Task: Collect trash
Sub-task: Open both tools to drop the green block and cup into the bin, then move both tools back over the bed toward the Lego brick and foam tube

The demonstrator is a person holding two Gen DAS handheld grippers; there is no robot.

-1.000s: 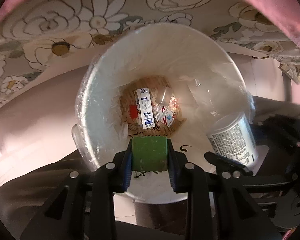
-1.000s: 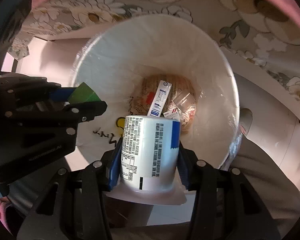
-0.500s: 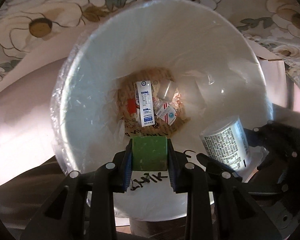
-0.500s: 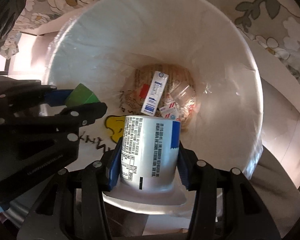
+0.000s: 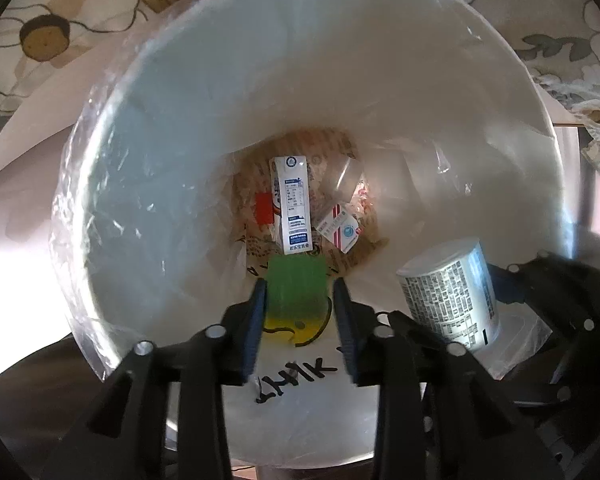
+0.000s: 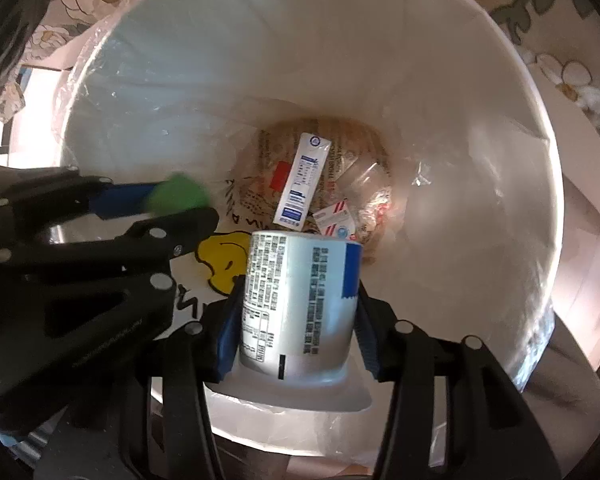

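A white trash bin (image 5: 172, 184) lined with clear plastic fills both views (image 6: 480, 92). Cartons and wrappers (image 5: 292, 208) lie at its bottom on brown paper. My left gripper (image 5: 298, 300) is over the bin mouth with its jaws parted; the blurred green block (image 5: 296, 284) is loose between the fingertips and dropping. It also shows in the right wrist view (image 6: 178, 198). My right gripper (image 6: 296, 312) is shut on a white printed cup (image 6: 296, 304) held bottom-first over the bin; the cup shows in the left wrist view (image 5: 452, 292).
A floral tablecloth (image 5: 40, 32) hangs behind the bin. A pale floor (image 5: 16, 216) lies to the left. The bin's near wall bears a yellow cartoon figure (image 6: 220, 264) and black lettering (image 5: 296, 380).
Both grippers have moved closer over the bin mouth. The left jaws have opened and the green block has slipped forward, blurred. The right gripper still holds the cup.
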